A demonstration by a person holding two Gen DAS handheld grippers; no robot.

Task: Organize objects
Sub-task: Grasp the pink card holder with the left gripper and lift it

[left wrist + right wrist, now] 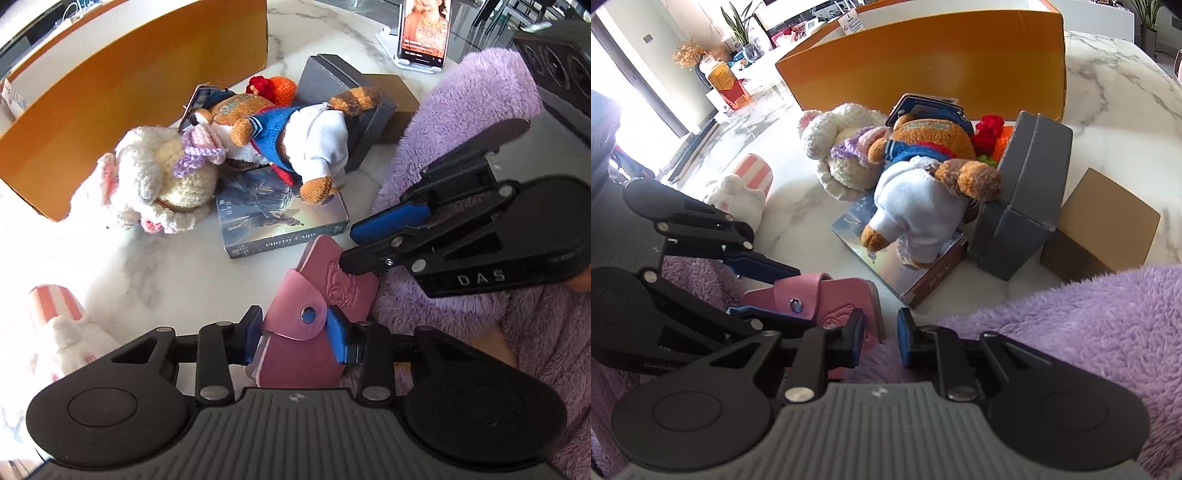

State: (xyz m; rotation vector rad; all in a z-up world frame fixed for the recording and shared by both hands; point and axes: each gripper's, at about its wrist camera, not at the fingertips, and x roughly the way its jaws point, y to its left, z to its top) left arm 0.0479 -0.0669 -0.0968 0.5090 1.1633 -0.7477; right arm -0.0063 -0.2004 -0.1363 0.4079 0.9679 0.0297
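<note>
one pink pouch, two grippers, three plush toys, four boxes

The teddy bear lies on the photo-card box (crochet bunny just left), big box behind.

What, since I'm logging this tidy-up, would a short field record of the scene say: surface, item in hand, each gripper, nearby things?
surface: white marble table
item handled: pink leather snap-flap pouch
left gripper: fingers shut on the pouch's sides
right gripper: fingers slightly apart, one tip on the pouch's embossed face
nearby: brown teddy bear in a white hoodie lying on a photo card box; cream crocheted bunny beside the bear; grey cardboard box; large orange box behind
</note>
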